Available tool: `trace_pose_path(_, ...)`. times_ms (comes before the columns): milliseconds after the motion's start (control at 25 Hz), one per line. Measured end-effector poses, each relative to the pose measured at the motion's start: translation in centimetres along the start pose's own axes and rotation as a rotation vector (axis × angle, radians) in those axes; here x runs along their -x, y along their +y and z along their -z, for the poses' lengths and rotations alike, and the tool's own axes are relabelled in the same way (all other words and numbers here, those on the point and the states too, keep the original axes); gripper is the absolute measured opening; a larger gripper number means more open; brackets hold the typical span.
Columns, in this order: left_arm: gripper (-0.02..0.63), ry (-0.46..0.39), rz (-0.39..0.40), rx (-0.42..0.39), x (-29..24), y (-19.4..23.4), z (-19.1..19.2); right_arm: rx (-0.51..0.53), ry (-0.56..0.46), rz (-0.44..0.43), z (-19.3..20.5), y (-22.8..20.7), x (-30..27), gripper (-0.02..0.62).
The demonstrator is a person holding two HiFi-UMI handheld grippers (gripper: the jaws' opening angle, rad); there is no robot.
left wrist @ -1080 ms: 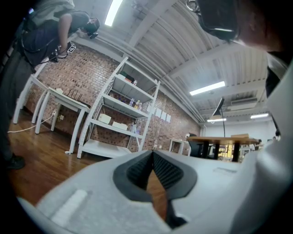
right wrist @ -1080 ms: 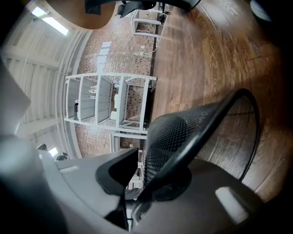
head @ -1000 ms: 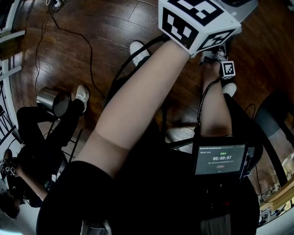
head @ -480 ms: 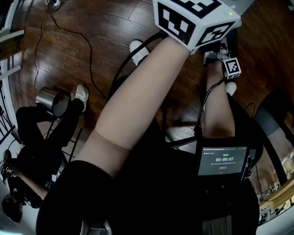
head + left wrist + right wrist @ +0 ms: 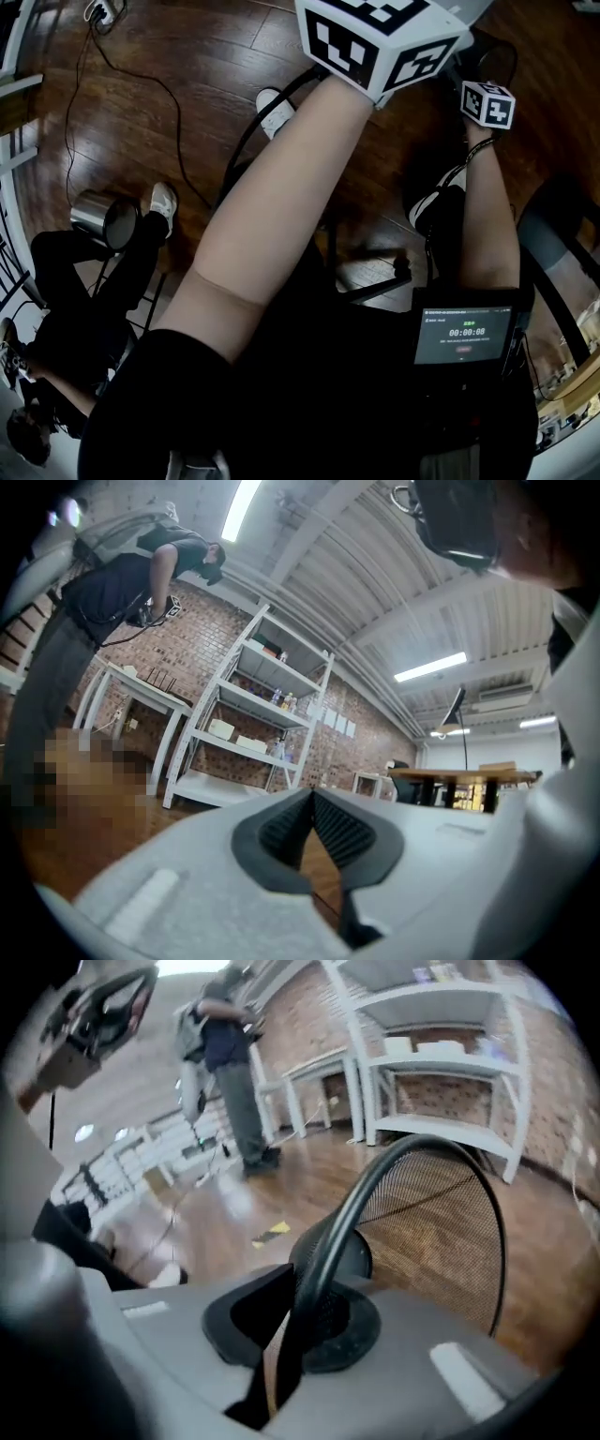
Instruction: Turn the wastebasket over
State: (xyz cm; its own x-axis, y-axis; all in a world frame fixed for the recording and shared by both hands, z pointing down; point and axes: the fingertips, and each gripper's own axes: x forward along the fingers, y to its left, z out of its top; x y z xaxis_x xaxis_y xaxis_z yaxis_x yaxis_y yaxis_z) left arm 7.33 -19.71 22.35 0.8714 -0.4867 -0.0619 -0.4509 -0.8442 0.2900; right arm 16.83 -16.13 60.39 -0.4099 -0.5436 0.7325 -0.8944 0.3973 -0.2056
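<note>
Right gripper [image 5: 295,1293] is clenched on the rim of the black mesh wastebasket [image 5: 427,1213]. In the right gripper view the rim wire runs straight through the jaws, with the pads pinching it from both sides. The basket hangs off the gripper's far side and is tipped, with its mouth ring arching up and to the right and the wooden floor [image 5: 234,1199] showing through the mesh. Can't tell whether any part of it touches the floor. Left gripper [image 5: 312,796] is closed with nothing in it: pad tips meet and only floor shows in the gap behind them. It points roughly level, at white shelving [image 5: 251,726] on a brick wall. In the head view the left arm's marker cube [image 5: 375,37] sits top centre and the right one's smaller cube [image 5: 487,103] is to its right. A chest-mounted screen [image 5: 464,336] is running a timer. A shiny metal bin [image 5: 103,217] lies on its side at the left, next to a seated person's white shoe [image 5: 161,199]. A cable [image 5: 127,61] snakes across the floor. A standing person [image 5: 230,1063] is visible in the right gripper view, well apart from the basket.
</note>
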Motion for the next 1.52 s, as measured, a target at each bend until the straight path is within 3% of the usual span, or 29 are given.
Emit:
trace_pose_path(120, 0.005, 0.005, -0.002, -0.003, 0.0, 0.2, 0.2, 0.279, 0.214, -0.022, 1.2, 1.2, -1.5, 0.020)
trace_pose_path(400, 0.004, 0.010, -0.005, 0.001, -0.1, 0.4, 0.3, 0.769, 0.601, -0.171, 4.8, 5.7, -2.9, 0.018)
trace_pose_path(600, 0.005, 0.014, -0.001, -0.010, 0.3, 0.0, 0.4, 0.908, 0.682, -0.183, 6.7, 6.5, -3.1, 0.018)
trace_pose_path(920, 0.005, 0.007, 0.002, -0.009, 0.2, 0.1, 0.2, 0.960, 0.683, -0.179, 8.2, 7.1, -3.6, 0.026)
trace_pose_path(1120, 0.004, 0.043, 0.012, -0.033, -0.4, 0.4, 1.4, 0.807, 0.603, -0.227, 6.8, 8.0, -3.3, 0.143)
trace_pose_path(1320, 0.003, 0.093, 0.036, -0.084, -1.4, -0.8, 2.1, 0.677, 0.449, -0.342, 2.6, 9.6, 0.9, 0.232)
trace_pose_path(1520, 0.005, 0.133, 0.058, -0.111, -1.5, -1.9, 3.2, 0.511, 0.126, -0.361, -5.4, 10.5, 7.7, 0.233)
